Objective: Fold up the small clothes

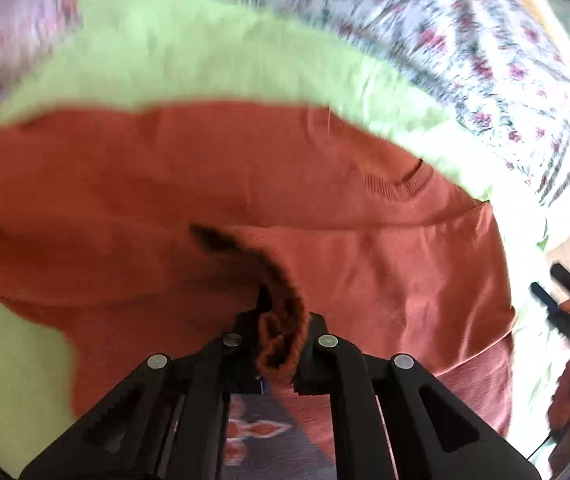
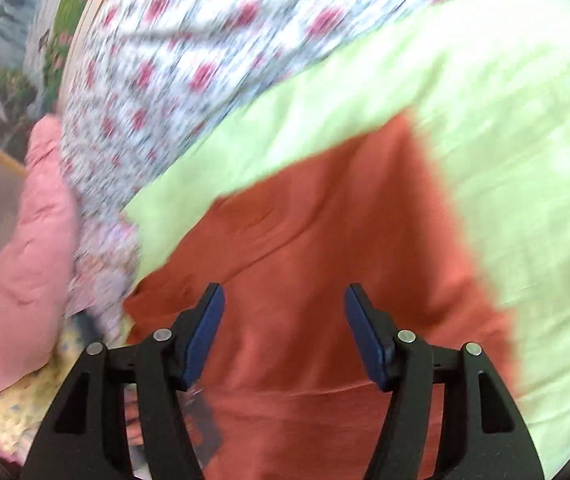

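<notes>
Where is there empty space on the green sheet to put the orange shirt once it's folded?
Bare light-green sheet lies to the right of the orange shirt, and a strip runs between the shirt's far edge and the flowered cloth. The left side is crowded: a pink garment and a yellow patterned cloth are piled there.

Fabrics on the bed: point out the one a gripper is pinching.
The rust-orange shirt, bunched in the shut left gripper; green sheet and floral cloth lie ungripped.
</notes>
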Available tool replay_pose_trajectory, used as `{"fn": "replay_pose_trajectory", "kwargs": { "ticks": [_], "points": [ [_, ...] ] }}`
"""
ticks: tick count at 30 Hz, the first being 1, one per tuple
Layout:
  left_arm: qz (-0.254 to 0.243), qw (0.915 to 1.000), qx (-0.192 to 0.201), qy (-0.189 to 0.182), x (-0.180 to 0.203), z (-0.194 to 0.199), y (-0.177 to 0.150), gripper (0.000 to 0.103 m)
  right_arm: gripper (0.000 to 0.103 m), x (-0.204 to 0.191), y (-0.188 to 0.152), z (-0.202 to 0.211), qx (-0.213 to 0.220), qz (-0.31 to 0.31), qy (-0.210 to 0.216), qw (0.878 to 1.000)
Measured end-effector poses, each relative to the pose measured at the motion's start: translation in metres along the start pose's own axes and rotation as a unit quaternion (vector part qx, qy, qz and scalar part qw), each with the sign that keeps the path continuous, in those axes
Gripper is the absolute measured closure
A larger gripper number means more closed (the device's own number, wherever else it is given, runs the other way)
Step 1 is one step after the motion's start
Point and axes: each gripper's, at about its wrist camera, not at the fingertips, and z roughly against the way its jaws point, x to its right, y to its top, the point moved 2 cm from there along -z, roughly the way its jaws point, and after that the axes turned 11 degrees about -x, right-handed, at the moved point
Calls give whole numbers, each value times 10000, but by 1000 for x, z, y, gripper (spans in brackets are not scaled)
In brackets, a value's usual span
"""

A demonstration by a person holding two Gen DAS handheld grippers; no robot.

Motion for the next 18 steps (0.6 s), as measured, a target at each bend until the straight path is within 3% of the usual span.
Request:
{"fn": "replay_pose_trajectory", "kwargs": {
  "ticks": [2,5,12,13,14,15,18],
  "points": [
    [-43,9996,-223,152,-11,-10,-4,97,39,15,7,10,149,-45,-349,9993],
    [129,9991,-378,115,-22,-17,-8,97,39,37,19,3,3,-109,-895,9959],
    [147,9991,-385,140,-23,-19,-6,97,39,41,40,-47,-571,222,-1430,9878],
    [126,9991,-387,139,-19,-19,-7,97,48,40,40,-55,-664,307,-1507,9859],
    [94,9991,-382,138,-15,-20,-4,97,65,39,39,-63,-764,422,-1604,9832],
    [51,9993,-360,100,-12,-19,-4,97,91,39,39,-66,-828,499,-1744,9799],
    [-97,9995,-301,65,-7,-18,-5,95,91,39,46,-49,-499,452,-1870,9801]
  ]
}}
